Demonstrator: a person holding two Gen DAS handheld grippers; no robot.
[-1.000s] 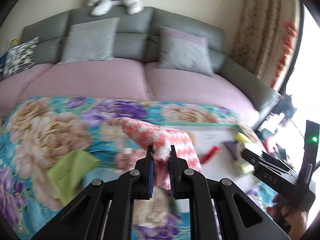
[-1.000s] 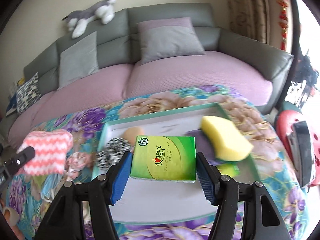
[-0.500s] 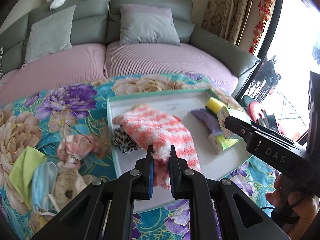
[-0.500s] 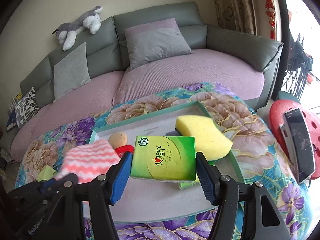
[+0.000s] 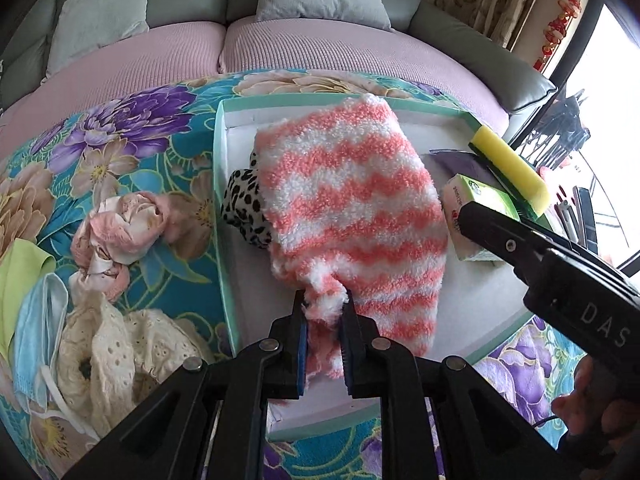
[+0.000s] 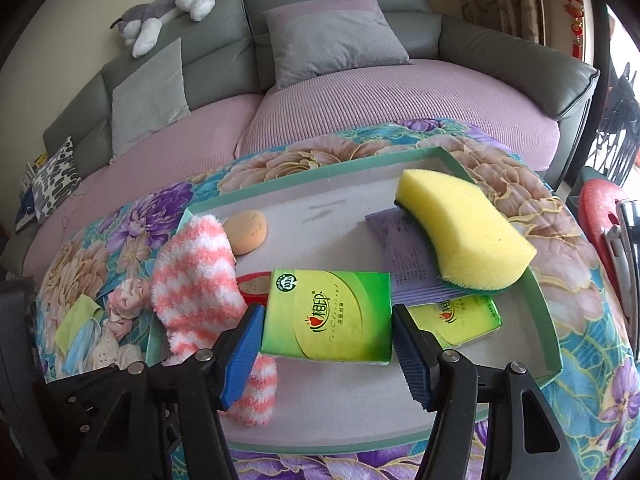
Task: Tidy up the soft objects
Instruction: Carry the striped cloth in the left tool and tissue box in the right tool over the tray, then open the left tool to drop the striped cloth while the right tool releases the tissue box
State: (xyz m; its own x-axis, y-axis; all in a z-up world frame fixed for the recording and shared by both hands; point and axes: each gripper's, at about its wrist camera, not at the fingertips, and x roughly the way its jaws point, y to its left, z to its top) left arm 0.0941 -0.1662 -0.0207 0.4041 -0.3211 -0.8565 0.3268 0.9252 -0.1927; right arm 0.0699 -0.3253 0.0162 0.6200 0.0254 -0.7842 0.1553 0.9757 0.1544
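**Tray filling up, a small heap left on the cloth**

The left gripper (image 5: 323,310) has a pinch of the pink-and-white fuzzy sock (image 5: 352,208) between its pads, jaws just starting to ease apart, with the sock draped down into the green-rimmed tray (image 6: 548,322). The right gripper (image 6: 328,328) is clamped on a green tissue pack (image 6: 330,316), held low over the tray's near side.

Already in the tray, as I count: one yellow sponge (image 6: 464,232), one purple leaflet-like sheet (image 6: 404,252), a second green tissue pack (image 6: 460,316), one orange makeup puff (image 6: 246,231), one leopard-print piece (image 5: 242,208), and something red-rimmed (image 6: 254,288) I can't make out.

Still out on the floral tablecloth (image 5: 132,128): one pink crumpled cloth (image 5: 120,228), one cream lace piece (image 5: 116,344), one blue face mask (image 5: 38,320), one lime-green cloth (image 5: 20,272). So I'd say past halfway, with four to go once these two land
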